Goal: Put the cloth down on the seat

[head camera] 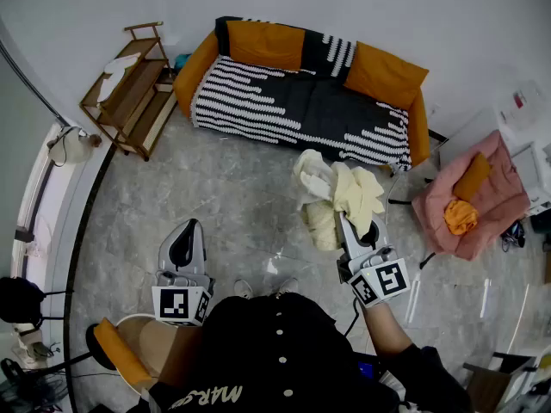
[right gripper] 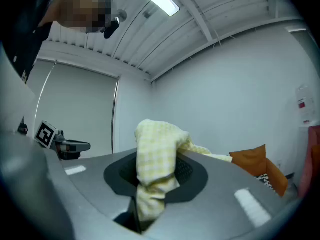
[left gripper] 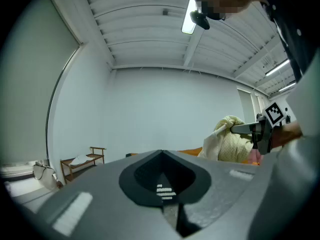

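A pale yellow checked cloth (head camera: 337,198) hangs bunched in the air above the grey floor, in front of the sofa. My right gripper (head camera: 346,224) is shut on the cloth (right gripper: 155,154), which drapes over its jaws and hides the tips. The sofa seat (head camera: 301,101) has a black-and-white striped cover and orange cushions and lies beyond the cloth. My left gripper (head camera: 188,228) is held level at the lower left, well apart from the cloth, its jaws closed together with nothing between them (left gripper: 167,206). The left gripper view also shows the cloth (left gripper: 227,139) at its right.
A pink armchair (head camera: 495,192) with an orange cushion (head camera: 461,216) stands at the right. A wooden shelf (head camera: 129,89) stands left of the sofa. An orange stool (head camera: 116,351) is by the person's left side.
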